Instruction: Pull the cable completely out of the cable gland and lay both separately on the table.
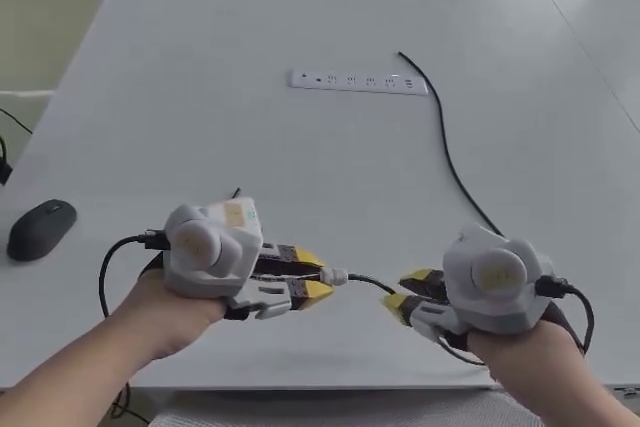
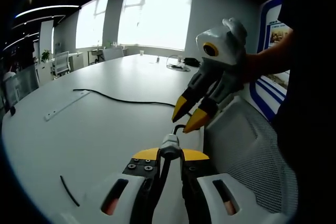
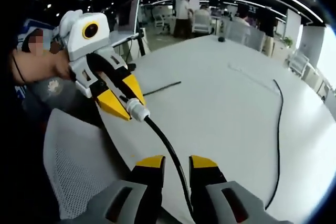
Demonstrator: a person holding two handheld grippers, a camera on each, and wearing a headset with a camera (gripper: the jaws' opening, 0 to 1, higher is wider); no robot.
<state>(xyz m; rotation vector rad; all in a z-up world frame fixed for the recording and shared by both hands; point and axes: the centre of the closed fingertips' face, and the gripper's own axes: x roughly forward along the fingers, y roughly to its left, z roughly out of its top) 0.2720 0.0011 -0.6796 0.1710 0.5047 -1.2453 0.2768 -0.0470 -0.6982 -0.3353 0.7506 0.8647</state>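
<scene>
Left gripper (image 1: 320, 281), near table (image 1: 300, 167) front edge: jaws pinched on white cable gland (image 1: 334, 275), held clear of tabletop. Black cable (image 1: 368, 282) runs from gland rightward, between jaws of right gripper (image 1: 398, 294); jaws narrowly apart, grip on cable cannot tell. Surroundings: dark mouse (image 1: 40, 228) far left; white power strip (image 1: 358, 81) mid-table; long black cord (image 1: 448, 142) at right; mesh chair (image 3: 73, 166) beside table edge.

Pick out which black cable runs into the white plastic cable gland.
The thin black cable entering the white plastic cable gland clamped in the left claw. The long black cable instead lies loose on the pale table.
</scene>
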